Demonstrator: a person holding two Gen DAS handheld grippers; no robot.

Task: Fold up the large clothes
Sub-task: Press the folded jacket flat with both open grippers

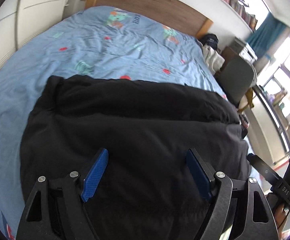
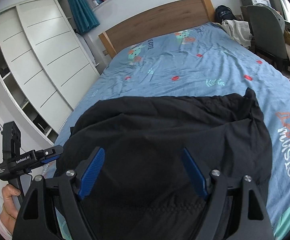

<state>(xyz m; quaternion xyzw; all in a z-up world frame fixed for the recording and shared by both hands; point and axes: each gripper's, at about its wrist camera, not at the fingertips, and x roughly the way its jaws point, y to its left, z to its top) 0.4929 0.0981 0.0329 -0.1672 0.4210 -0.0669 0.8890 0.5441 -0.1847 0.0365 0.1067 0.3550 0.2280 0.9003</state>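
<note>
A large black garment (image 1: 129, 120) lies spread and partly folded on the near part of a bed with a blue printed sheet (image 1: 97, 44). It also shows in the right wrist view (image 2: 164, 132). My left gripper (image 1: 147, 156) is open and empty just above the garment's near part. My right gripper (image 2: 144, 154) is open and empty above the garment too. The right gripper shows at the far right of the left wrist view (image 1: 272, 174). The left gripper shows at the left of the right wrist view (image 2: 45, 157), beside the bed edge.
A wooden headboard (image 2: 154, 20) stands at the far end. White wardrobes (image 2: 37, 60) run along the left side of the bed. A grey chair (image 2: 264, 34) and a pile of light clothes (image 2: 236, 30) are at the right. Windows (image 1: 284, 60) lie beyond.
</note>
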